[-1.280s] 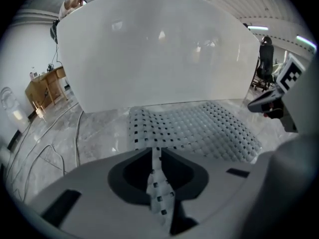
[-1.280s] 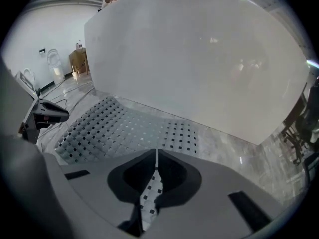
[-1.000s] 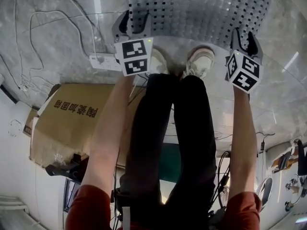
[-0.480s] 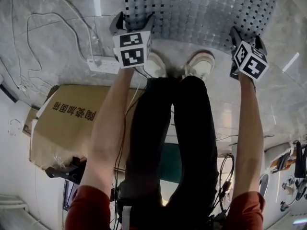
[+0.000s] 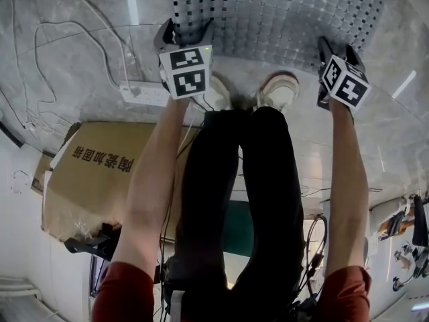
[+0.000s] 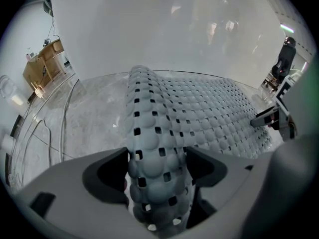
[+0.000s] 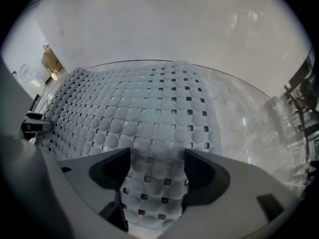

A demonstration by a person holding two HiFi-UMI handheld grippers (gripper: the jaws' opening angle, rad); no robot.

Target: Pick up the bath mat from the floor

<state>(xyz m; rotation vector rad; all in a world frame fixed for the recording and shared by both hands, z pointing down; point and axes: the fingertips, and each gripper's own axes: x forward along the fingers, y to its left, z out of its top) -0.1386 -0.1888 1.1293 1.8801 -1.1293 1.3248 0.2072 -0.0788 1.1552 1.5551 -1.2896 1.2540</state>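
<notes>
While a person in black trousers leans over a grey marbled floor, a pale, hole-punched bath mat lies flat on it just ahead of the white shoes. At the mat's near left corner, the left tongs point steeply down. They have just been opening and now stand released and spread wide, with a raised ridge of mat between the jaws. Near the mat's right end, the right tongs also point down. They have just been closing, with the mat's near edge between the jaws but not yet clamped. On the person's left, a white power strip with trailing cables lies beside a cardboard box.
</notes>
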